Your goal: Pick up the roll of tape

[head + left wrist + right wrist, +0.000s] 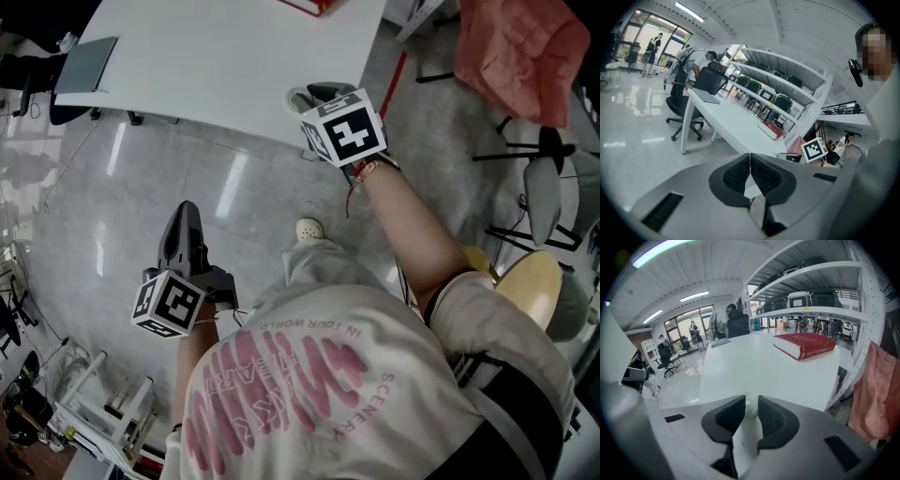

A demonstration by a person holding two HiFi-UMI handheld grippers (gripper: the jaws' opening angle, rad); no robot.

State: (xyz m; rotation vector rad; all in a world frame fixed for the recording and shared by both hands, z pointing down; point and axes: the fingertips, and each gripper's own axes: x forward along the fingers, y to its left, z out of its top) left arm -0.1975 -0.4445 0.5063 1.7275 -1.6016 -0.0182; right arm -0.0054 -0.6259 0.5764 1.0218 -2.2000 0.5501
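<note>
Head view: the right gripper [321,94] reaches to the white table's [234,56] near edge at 12 o'clock. Its jaws stand apart with the pale roll of tape [750,407] between their tips, right at that edge. The left gripper [186,211], jaws pressed together and empty, hangs at 8 o'clock over open grey floor [112,187]. Chairs [544,187] crowd 3 o'clock.

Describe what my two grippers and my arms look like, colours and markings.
The left claw and right claw are grey shells with black ribbed pads. Each carries a white marker cube with black squares. You wear a pale short-sleeved T-shirt with pink lettering and a red wrist string.
</note>
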